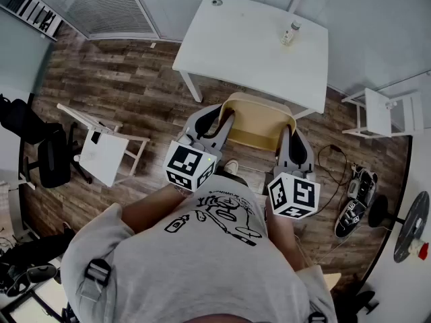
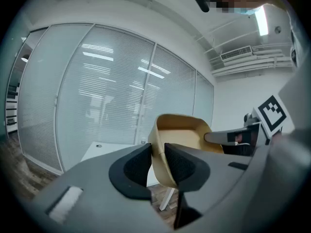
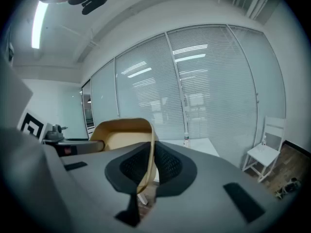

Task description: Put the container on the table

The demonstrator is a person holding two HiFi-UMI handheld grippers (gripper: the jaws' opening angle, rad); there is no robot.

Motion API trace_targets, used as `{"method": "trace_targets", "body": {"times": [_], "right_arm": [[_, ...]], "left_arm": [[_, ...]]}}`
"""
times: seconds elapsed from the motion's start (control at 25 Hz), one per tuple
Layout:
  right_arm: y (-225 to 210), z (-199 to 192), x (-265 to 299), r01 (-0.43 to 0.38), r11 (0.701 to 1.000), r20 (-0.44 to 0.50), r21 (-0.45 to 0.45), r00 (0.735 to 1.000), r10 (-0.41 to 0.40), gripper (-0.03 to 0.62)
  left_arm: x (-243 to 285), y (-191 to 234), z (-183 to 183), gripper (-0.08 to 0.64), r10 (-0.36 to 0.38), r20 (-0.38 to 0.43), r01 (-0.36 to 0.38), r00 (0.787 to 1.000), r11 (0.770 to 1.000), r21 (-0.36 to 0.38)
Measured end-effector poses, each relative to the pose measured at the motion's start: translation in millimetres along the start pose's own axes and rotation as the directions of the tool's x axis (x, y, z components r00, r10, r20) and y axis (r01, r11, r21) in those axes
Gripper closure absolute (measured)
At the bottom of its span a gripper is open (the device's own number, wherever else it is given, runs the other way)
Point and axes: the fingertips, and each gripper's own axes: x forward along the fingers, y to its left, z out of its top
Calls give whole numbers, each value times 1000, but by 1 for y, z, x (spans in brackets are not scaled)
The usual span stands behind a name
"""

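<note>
A tan open-topped container hangs in the air in front of me, short of the white table. My left gripper is shut on its left wall, which stands pinched between the two black pads. On the opposite side my right gripper is shut on the thin right wall. In the left gripper view the container's hollow inside shows, with the right gripper's arm across its far side. A small bottle stands on the table near its far right corner.
Glass walls with blinds run behind the table. A small white table and a black office chair stand at the left. At the right are a white chair and, on the wooden floor, shoes with cables.
</note>
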Motion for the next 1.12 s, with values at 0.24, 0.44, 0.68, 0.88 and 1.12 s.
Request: {"method": "trace_targets", "body": {"times": [0.24, 0.44, 0.68, 0.88, 1.12], "right_arm": [[-9, -1, -3, -14, 999, 16, 36, 1000, 14, 577], [-22, -1, -5, -9, 1000, 11, 28, 1000, 8, 577], [-42, -4, -6, -11, 999, 7, 31, 1000, 11, 577], [-53, -4, -2, -29, 999, -3, 27, 1000, 29, 577], [-52, -5, 8, -51, 998, -10, 25, 999, 51, 577]], "left_arm": [[5, -7, -3, 479, -2, -11, 2, 1000, 1000, -12], [17, -16, -5, 479, -11, -21, 11, 1000, 1000, -16], [32, -30, -8, 479, -8, -23, 7, 1000, 1000, -22], [40, -35, -11, 479, 10, -25, -11, 1000, 999, -38], [43, -28, -12, 479, 21, -34, -22, 999, 998, -50]]}}
